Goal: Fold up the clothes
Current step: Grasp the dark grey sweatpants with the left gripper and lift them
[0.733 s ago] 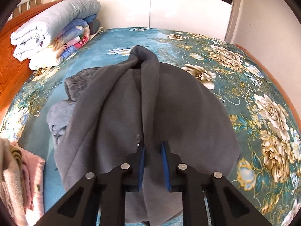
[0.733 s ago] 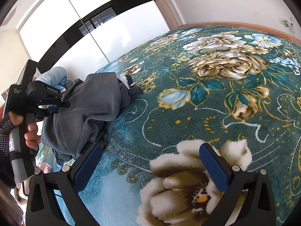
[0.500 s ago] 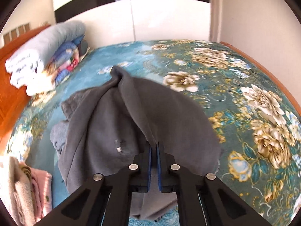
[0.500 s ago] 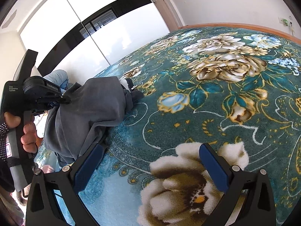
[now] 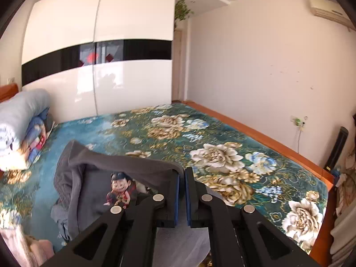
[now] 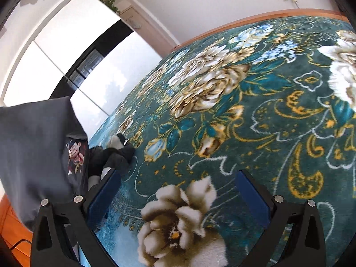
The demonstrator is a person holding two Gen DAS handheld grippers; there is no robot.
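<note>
A dark grey garment point(image 5: 93, 178) with a cartoon figure print point(image 5: 120, 189) hangs lifted above the flowered bedspread point(image 5: 222, 155). My left gripper point(image 5: 181, 178) is shut on its top edge, and the cloth drapes down to the left of the fingers. In the right wrist view the same garment point(image 6: 33, 144) hangs at the left edge with its print point(image 6: 75, 155) facing me. My right gripper point(image 6: 178, 178) stands wide open over the bedspread point(image 6: 244, 111), tilted downward, with nothing between its fingers. Its left finger point(image 6: 104, 191) is close beside the hanging cloth.
Rolled quilts point(image 5: 20, 129) are stacked at the bed's far left. More dark and white clothing point(image 6: 115, 153) lies on the bed behind the garment, and pink cloth point(image 5: 33, 249) sits at the near left. An orange bed frame point(image 5: 267, 138) and a white wardrobe point(image 5: 111, 44) border the bed.
My left gripper has closed on the grey garment and risen, lifting it off the bed so the cartoon print shows. The right gripper stays open; the cloth now hangs closer to it.
</note>
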